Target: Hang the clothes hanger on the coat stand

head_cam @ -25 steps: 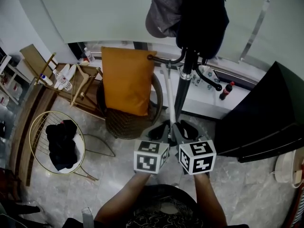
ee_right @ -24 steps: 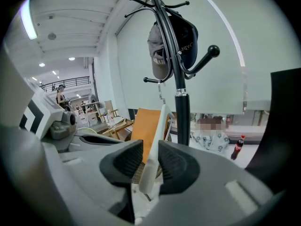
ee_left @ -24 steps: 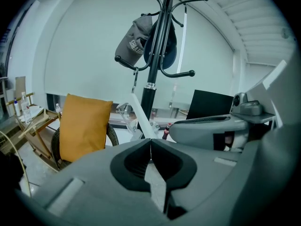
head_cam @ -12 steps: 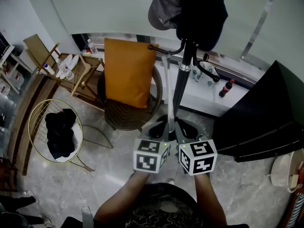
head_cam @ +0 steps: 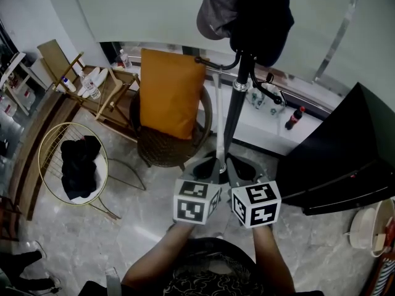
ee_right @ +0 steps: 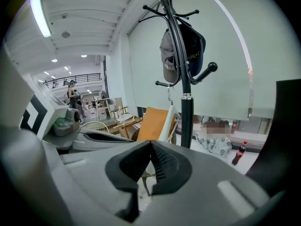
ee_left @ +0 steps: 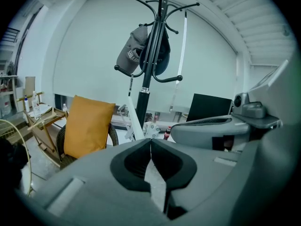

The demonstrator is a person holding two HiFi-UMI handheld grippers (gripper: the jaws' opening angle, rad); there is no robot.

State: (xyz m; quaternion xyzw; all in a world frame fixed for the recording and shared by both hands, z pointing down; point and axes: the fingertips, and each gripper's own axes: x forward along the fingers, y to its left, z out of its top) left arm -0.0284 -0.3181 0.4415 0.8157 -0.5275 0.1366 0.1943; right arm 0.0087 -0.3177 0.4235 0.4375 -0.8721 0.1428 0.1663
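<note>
The left tongs (head_cam: pixel 210 165) and right tongs (head_cam: pixel 238 166) sit side by side just in front of the tall black metal coat stand (head_cam: pixel 237 103), low on its pole. Both pinch the lower end of the white plastic clothes hanger (head_cam: pixel 216 116). The left pair is pressed together on a white strip, and the right pair has just been closing and now grips it too. The hanger rises just left of the pole towards the stand's lower curved arm, and contact there cannot be made out. A grey cap (head_cam: pixel 216 8) and a dark garment (head_cam: pixel 262 17) hang at the stand's top. An orange cushion (head_cam: pixel 168 94) leans in a wicker chair (head_cam: pixel 163 153) left of the stand.
</note>
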